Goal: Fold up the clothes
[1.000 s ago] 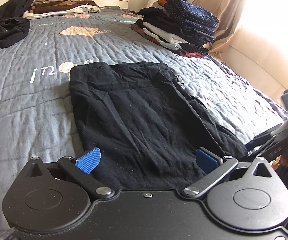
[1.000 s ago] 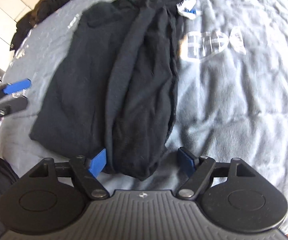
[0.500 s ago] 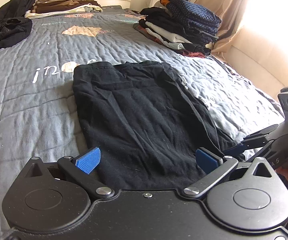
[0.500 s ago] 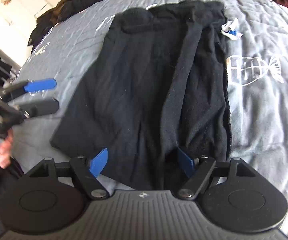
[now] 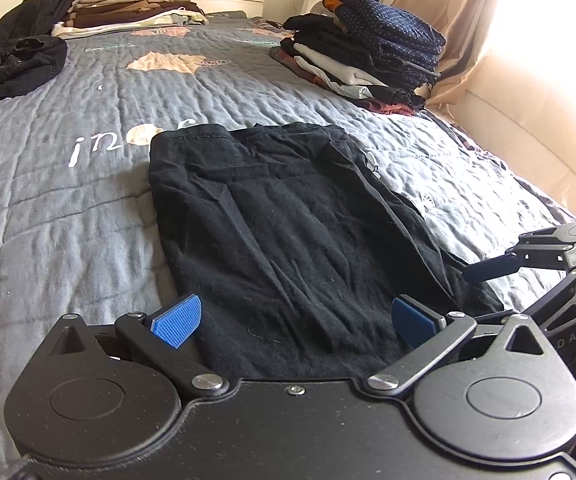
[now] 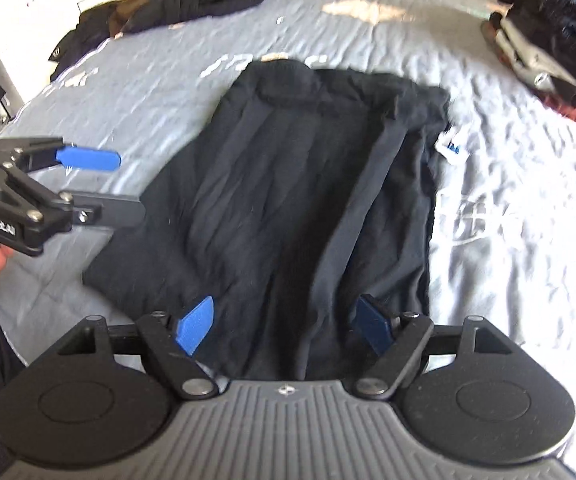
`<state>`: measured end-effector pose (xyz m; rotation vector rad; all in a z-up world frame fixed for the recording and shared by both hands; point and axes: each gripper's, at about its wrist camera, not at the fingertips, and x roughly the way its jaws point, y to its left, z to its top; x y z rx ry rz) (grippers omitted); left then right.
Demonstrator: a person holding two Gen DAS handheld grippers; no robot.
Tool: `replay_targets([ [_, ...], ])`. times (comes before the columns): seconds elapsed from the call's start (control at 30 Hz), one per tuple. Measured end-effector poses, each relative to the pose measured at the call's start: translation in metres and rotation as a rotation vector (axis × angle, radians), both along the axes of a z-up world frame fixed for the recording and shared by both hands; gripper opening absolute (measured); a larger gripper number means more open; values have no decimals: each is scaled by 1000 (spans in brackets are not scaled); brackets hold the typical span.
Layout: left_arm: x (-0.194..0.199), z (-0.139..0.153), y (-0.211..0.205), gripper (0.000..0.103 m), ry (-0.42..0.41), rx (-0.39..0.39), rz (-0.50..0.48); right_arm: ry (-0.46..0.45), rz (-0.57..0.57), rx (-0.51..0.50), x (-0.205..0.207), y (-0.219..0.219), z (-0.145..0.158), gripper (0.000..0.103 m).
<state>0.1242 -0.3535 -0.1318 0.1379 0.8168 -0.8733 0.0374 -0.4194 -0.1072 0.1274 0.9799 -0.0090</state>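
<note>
A black garment (image 5: 288,216) lies flat on the grey quilt (image 5: 68,200), folded lengthwise, with its hem toward me. My left gripper (image 5: 295,324) is open, low over the near hem, blue pads (image 5: 176,326) on either side of the cloth. In the right wrist view the left gripper (image 6: 100,184) hangs open just off the garment's (image 6: 288,200) left edge. My right gripper (image 6: 284,324) is open over the near hem. From the left wrist view the right gripper (image 5: 488,292) sits at the garment's near right corner.
A tall stack of folded clothes (image 5: 368,56) stands at the far right of the bed, and another stack (image 5: 136,8) lies by the headboard. A heap of dark clothes (image 5: 12,64) lies far left. A white label (image 6: 450,146) pokes out beside the garment. A cream padded surface (image 5: 528,120) borders the bed's right side.
The right gripper has swung round to face up the garment's length, which now sits centred in its view. The left gripper shifted only slightly. Both stayed open.
</note>
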Motion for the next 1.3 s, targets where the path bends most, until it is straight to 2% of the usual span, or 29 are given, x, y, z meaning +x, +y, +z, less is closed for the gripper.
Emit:
replay_targets([
  [0.2, 0, -2, 0, 102, -1, 11, -2, 89, 0, -25, 12, 0, -34, 80],
  [0.53, 5, -8, 5, 102, 26, 20, 2, -35, -86, 42, -9, -36, 4, 80],
  [0.7, 9, -6, 21, 102, 78, 19, 44, 11, -112, 147, -16, -63, -4, 80],
  [0.83, 4, -8, 38, 102, 127, 29, 79, 65, -119, 174, -21, -79, -8, 80],
  [0.93, 0, -9, 52, 102, 164, 36, 106, 105, -130, 242, -20, -87, -14, 80],
  [1.03, -7, -11, 57, 100, 209, 17, 95, 121, -121, 303, -19, -89, -23, 81],
  [1.13, -10, -16, 52, 91, 227, 23, 91, 153, -122, 301, -16, -88, -35, 82],
  [1.23, -11, -24, 48, 70, 260, 13, 94, 154, -141, 337, -16, -89, -45, 84],
  [1.3, -11, -30, 47, 68, 291, 15, 95, 149, -130, 332, -17, -88, -47, 86],
])
